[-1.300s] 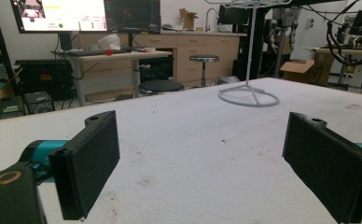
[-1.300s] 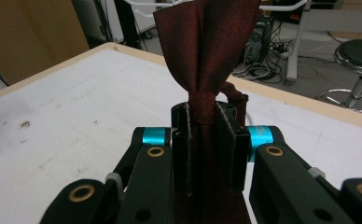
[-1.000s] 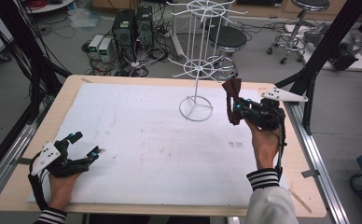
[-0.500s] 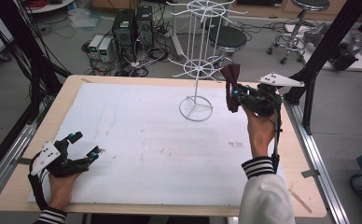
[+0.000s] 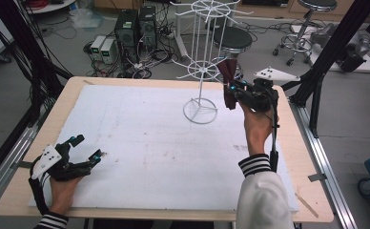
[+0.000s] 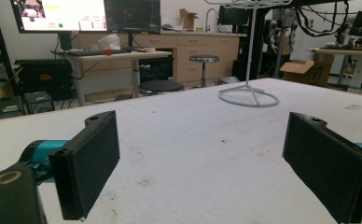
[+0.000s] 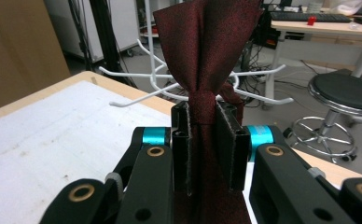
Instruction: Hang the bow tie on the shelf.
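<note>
A dark red bow tie is pinched at its middle knot by my right gripper, whose jaws are shut on it. From above, that right gripper is held up close to the lower ring of hooks of the white wire rack, with the bow tie pointing at the hooks. The rack's hooks fan out just behind the fabric. My left gripper rests open near the table's front left corner, nothing between its pads. The rack's round base stands far ahead of it.
The white foam mat covers the wooden table. Black frame posts stand at the right edge. Stools, computer boxes and cables lie on the floor beyond the far edge.
My right gripper has carried the bow tie up and toward the rack's lower hooks. The left gripper has not moved.
</note>
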A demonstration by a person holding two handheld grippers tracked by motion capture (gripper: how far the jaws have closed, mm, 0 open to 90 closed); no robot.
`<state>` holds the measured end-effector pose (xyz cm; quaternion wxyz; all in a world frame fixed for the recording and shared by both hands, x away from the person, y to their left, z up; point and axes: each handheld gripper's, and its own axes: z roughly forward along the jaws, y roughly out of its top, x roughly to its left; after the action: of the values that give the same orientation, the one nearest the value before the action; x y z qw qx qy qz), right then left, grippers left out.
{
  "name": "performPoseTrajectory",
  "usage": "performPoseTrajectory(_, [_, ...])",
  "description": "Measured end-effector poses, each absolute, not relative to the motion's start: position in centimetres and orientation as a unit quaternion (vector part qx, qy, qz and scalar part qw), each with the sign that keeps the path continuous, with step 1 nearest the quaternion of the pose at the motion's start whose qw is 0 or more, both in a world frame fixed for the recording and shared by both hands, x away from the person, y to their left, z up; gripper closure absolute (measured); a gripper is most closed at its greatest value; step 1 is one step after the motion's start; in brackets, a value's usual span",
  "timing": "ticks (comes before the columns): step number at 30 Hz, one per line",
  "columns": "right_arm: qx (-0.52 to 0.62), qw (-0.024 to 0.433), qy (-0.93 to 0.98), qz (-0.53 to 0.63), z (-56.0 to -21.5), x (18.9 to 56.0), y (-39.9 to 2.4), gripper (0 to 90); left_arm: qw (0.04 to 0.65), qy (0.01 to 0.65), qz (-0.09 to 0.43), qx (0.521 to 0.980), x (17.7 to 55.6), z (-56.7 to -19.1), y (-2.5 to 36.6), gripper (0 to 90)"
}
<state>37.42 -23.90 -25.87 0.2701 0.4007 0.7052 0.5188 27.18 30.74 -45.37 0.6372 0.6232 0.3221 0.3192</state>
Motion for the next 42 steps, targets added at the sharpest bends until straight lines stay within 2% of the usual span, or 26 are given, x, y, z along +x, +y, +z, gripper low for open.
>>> performPoseTrajectory(30, [0.392,0.251,0.735,0.493,-27.7,39.1,-20.2,77.7,0.638,0.322,0.319,0.622,27.2,-45.4,30.7,11.3])
performPoseTrajectory(42, [0.405,0.240,0.733,0.491,-30.4,39.0,-20.5,77.6,0.638,0.322,0.318,0.623,27.2,-45.4,30.8,11.2])
